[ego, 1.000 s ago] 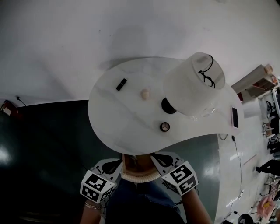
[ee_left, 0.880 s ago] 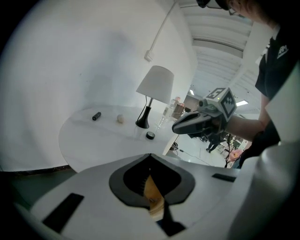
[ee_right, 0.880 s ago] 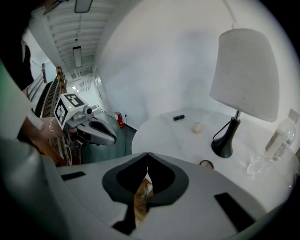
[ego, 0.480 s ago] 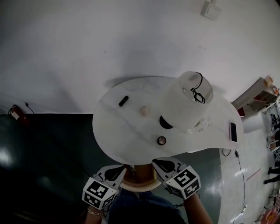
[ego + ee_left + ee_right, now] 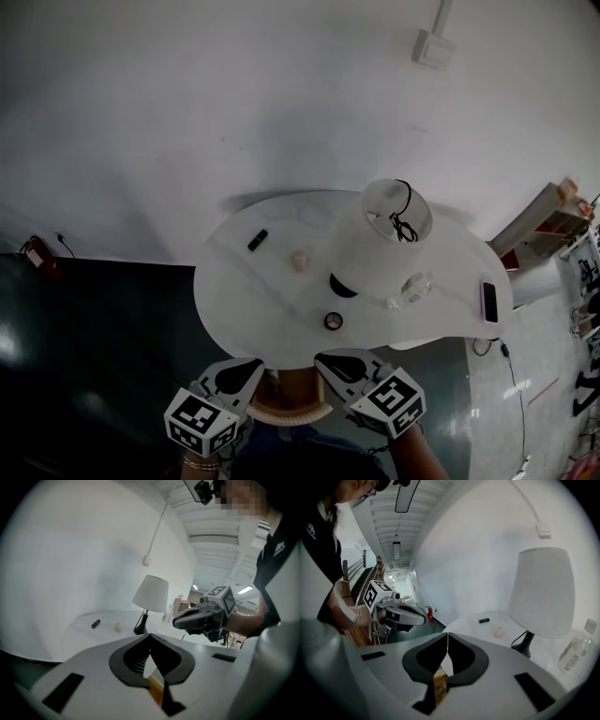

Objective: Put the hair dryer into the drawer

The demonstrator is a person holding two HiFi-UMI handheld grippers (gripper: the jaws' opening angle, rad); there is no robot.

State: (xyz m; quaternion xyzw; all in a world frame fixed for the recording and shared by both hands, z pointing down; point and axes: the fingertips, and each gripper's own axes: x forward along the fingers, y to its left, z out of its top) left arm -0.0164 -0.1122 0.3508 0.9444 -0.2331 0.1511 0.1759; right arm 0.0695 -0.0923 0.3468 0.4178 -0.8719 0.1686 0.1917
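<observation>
The hair dryer could not be made out in any view. What looked like the drawer [image 5: 291,417], a curved pale rim with a brown inside, lay under the near edge of the table, directly between the two grippers and just below their tips.

The left gripper [image 5: 150,641] had its jaws closed, tips touching, with nothing caught between them. Only a sliver of tan wood showed through the gap behind the tips. The right gripper [image 5: 447,639] was closed tip to tip in the same way and also held nothing, with the same brown surface showing behind its pads. The two grippers were side by side, each angled inward toward the other, and neither touched the drawer's rim.

Ahead of both grippers spread the white, rounded table [image 5: 234,291]. Nearest their tips sat a small round dark-rimmed case [image 5: 333,321]. Beyond it, ahead of the right gripper, stood a lamp [image 5: 375,244] with a white shade on a black base, its black cord looped at the top of the shade. A clear bottle [image 5: 412,286] stood just beside the lamp's base on the far side from the left gripper. Farther out ahead of the left gripper lay a small pale lump [image 5: 300,260] and, past that, a short black stick-like item [image 5: 257,240]. Well off to the right gripper's outer side, a phone [image 5: 489,302] lay at the table's end. A white wall rose behind the table, with a small box [image 5: 433,47] mounted on it, and the dark floor [image 5: 94,356] lay off to the left gripper's outer side.
</observation>
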